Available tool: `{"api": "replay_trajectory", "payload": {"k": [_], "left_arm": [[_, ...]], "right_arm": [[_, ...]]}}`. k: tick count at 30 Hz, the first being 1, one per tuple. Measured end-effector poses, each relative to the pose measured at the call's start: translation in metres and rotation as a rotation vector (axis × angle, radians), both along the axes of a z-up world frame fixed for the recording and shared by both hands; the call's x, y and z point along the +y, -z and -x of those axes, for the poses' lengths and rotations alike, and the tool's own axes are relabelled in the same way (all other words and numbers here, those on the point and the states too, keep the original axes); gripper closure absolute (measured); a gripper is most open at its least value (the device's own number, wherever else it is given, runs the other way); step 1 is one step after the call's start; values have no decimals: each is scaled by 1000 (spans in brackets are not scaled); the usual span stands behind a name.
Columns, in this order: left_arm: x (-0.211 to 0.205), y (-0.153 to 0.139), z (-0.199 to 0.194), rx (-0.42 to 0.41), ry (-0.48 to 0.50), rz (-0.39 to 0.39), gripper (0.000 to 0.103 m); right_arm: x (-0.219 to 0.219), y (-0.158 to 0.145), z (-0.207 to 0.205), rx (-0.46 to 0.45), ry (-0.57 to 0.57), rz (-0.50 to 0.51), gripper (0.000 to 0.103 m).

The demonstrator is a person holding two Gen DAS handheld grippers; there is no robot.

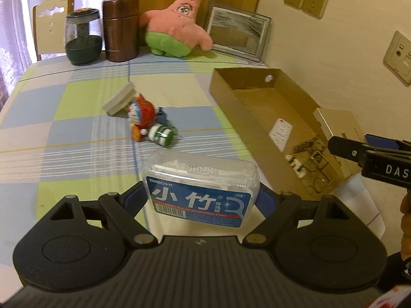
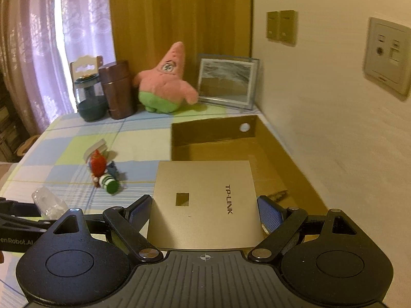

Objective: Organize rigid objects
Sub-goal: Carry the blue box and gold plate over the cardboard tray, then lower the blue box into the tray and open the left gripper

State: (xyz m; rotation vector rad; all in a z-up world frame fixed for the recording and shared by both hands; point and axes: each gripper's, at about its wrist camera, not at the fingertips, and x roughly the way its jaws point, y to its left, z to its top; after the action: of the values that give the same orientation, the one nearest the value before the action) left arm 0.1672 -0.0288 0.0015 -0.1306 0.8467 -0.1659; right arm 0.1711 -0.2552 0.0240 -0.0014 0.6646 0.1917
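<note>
Holding a floss box (image 1: 200,192) between its blue pads, the left tool (image 1: 199,200) hangs above the bench (image 1: 64,133), just short of the open carton (image 1: 246,95). The right tool (image 2: 205,210) pinches a gold TP-LINK panel (image 2: 205,202) flat over the carton's near end; from the left wrist view its finger reaches in over the carton's near rim.

Judged from here, the main risk is crowding. Both tools converge on the same end of the carton, and lowering them together could knock fingers or tip the floss box out of its grip. The panel is broad and thin: released level it may bridge the keys (image 1: 312,151) and small bits already lying inside, rocking instead of settling, or cover space the floss box needs.

Loose on the bench wait a Doraemon figure (image 1: 141,118), a green-striped bottle (image 1: 161,134) touching it, and a white block (image 1: 119,98) leaning on the figure; a careless sweep could scatter them.
</note>
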Motion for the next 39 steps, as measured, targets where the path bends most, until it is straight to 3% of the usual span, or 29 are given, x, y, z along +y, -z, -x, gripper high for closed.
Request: {"api": "replay_trajectory", "payload": {"k": [22, 39], "left_arm": [[-82, -12, -51, -31, 155, -2, 19], [-119, 7, -136, -36, 282, -75, 19]], "right_arm": [[-84, 0, -36, 24, 108, -4, 18], [-93, 20, -112, 27, 57, -11, 18]]}}
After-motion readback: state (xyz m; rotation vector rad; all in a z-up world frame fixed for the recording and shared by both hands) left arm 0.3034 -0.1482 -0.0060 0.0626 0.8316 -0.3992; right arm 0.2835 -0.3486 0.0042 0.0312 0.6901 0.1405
